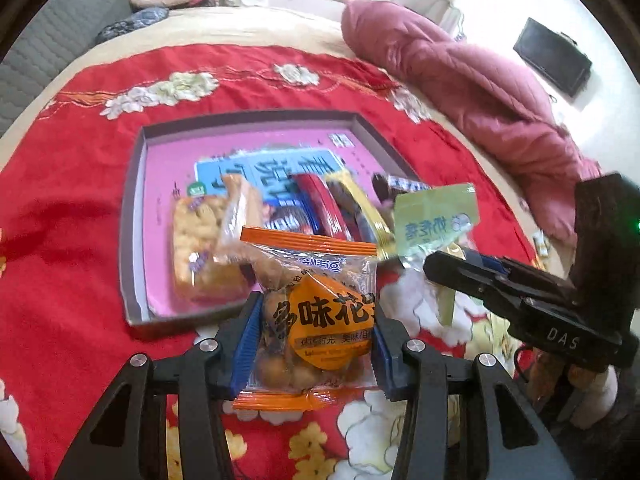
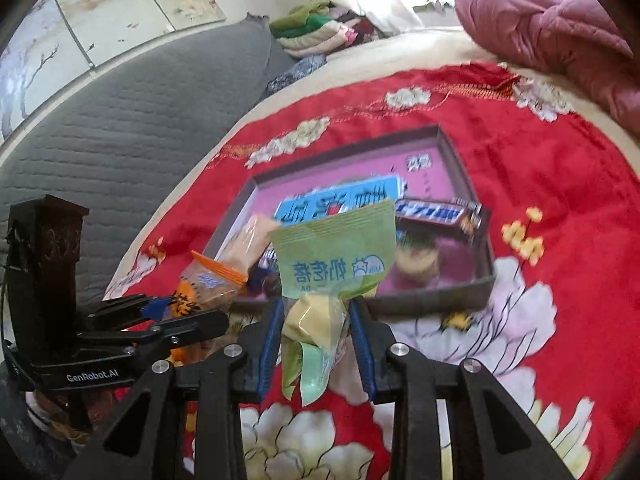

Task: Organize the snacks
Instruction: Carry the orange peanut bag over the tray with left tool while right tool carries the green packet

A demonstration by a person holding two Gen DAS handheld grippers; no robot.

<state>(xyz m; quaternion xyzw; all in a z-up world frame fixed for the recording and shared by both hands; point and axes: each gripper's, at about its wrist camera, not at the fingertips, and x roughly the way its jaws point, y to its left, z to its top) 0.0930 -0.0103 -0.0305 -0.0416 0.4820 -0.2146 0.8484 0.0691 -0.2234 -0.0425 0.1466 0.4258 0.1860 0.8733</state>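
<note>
Spread over the whole bed: a red floral blanket [image 1: 72, 208], with a crumpled pink quilt [image 1: 472, 80] heaped along its far right edge and a grey padded headboard [image 2: 120, 128] to the left. Lying in the middle of the blanket: a shallow grey-walled box [image 1: 132, 216] with a pink floor. Inside it, a blue packet [image 1: 256, 168] flat on the floor, a clear-wrapped golden biscuit pack [image 1: 196, 240] toward the left wall, red and yellow bars [image 1: 340, 208] leaning over the blue packet, and a blue-and-brown chocolate bar [image 2: 436, 212] toward the right wall.

Clamped between the blue pads of the left gripper [image 1: 316, 344]: an orange-edged peanut packet [image 1: 320, 312], raised clear of the blanket just in front of the box's near wall. Pinched at its lower half in the right gripper [image 2: 316, 344]: a pale green milk-candy packet [image 2: 332, 256], upright, hanging over the box's near wall. Both packets side by side, near but apart.
</note>
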